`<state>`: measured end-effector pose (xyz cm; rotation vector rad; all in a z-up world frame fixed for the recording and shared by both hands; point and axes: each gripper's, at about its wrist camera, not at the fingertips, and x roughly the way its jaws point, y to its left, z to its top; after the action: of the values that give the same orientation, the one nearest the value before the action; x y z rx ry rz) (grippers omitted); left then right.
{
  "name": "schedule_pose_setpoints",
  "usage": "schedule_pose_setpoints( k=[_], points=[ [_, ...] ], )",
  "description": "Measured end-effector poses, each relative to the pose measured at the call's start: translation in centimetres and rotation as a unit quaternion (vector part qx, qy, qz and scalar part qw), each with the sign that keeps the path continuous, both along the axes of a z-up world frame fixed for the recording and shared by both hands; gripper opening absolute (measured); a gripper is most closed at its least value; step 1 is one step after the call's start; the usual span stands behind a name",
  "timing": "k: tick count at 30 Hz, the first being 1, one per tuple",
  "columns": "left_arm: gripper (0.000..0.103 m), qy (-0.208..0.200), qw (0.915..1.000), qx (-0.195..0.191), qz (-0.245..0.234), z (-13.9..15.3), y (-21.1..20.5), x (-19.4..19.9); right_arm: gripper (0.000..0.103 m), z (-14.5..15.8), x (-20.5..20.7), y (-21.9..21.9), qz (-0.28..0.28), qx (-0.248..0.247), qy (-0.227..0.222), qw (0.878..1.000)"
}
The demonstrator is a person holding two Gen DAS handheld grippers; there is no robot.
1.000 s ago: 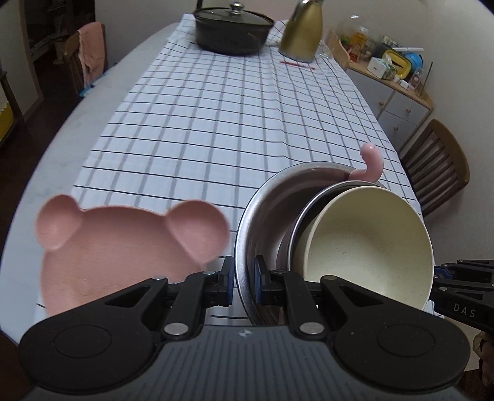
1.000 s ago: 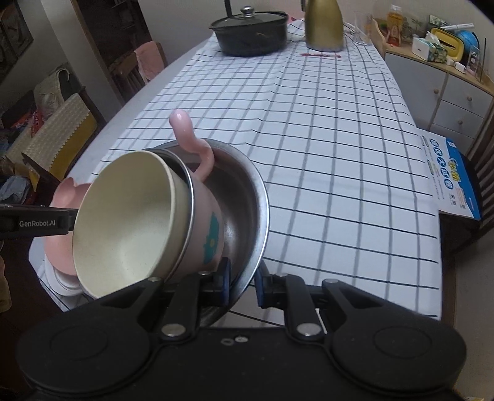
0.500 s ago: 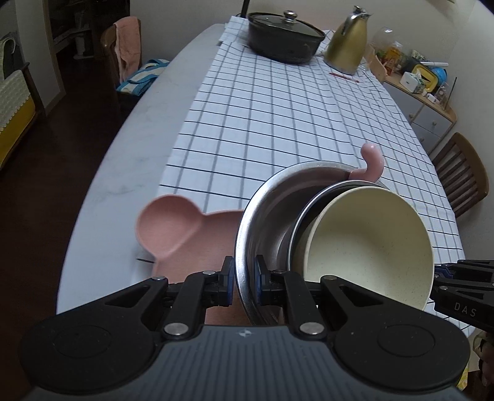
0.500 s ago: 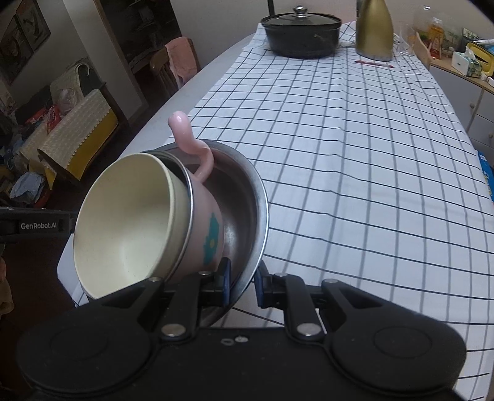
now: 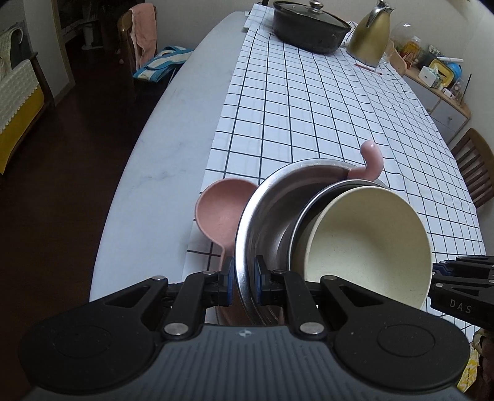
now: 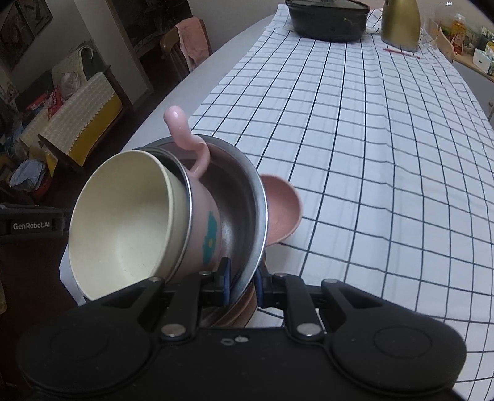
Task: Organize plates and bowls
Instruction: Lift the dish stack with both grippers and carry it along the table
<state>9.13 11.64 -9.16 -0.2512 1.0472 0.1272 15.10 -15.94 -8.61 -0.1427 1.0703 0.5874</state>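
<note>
A steel bowl [image 5: 265,216] [image 6: 240,197] hangs tilted above the table's near left corner. Inside it lies a pink cup [image 6: 203,222] with a curled pink handle [image 5: 372,163], and a cream bowl [image 5: 367,237] [image 6: 123,222] nests in the cup. My left gripper [image 5: 242,279] is shut on the steel bowl's rim on one side. On the opposite side my right gripper [image 6: 242,282] is shut on the same rim. Beneath the steel bowl lies a pink bear-shaped plate [image 5: 219,212] [image 6: 282,209], with one round ear showing past the rim.
A checked cloth [image 5: 308,108] covers most of the table [image 5: 160,148]. At the far end stand a black lidded pot [image 5: 308,27] and a gold kettle [image 5: 370,40]. Chairs [image 5: 136,34] stand along the left edge, a sideboard [image 5: 438,92] and chair to the right.
Both grippers have carried the steel bowl stack sideways over the pink plate. The plate was in plain sight beside it and now lies mostly hidden under the bowl.
</note>
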Motion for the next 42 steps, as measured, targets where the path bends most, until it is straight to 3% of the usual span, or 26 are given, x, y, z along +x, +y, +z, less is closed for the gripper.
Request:
schedule_pose_setpoints(
  k=[22, 29, 42],
  points=[
    [0.012, 0.001, 0.9999, 0.008, -0.008, -1.1, 0.3, -0.1, 0.017, -1.0, -0.3, 1.2, -0.003, -0.01, -0.004, 1.0],
    [0.012, -0.003, 0.9999, 0.005, -0.009, -1.2, 0.5, -0.1, 0.025, -0.9, -0.2, 1.0, -0.013, -0.021, -0.012, 1.0],
    [0.013, -0.01, 0.9999, -0.001, -0.005, -0.5, 0.9, -0.6, 0.033, 0.2, -1.0, 0.4, -0.029, -0.016, -0.026, 0.999]
  ],
)
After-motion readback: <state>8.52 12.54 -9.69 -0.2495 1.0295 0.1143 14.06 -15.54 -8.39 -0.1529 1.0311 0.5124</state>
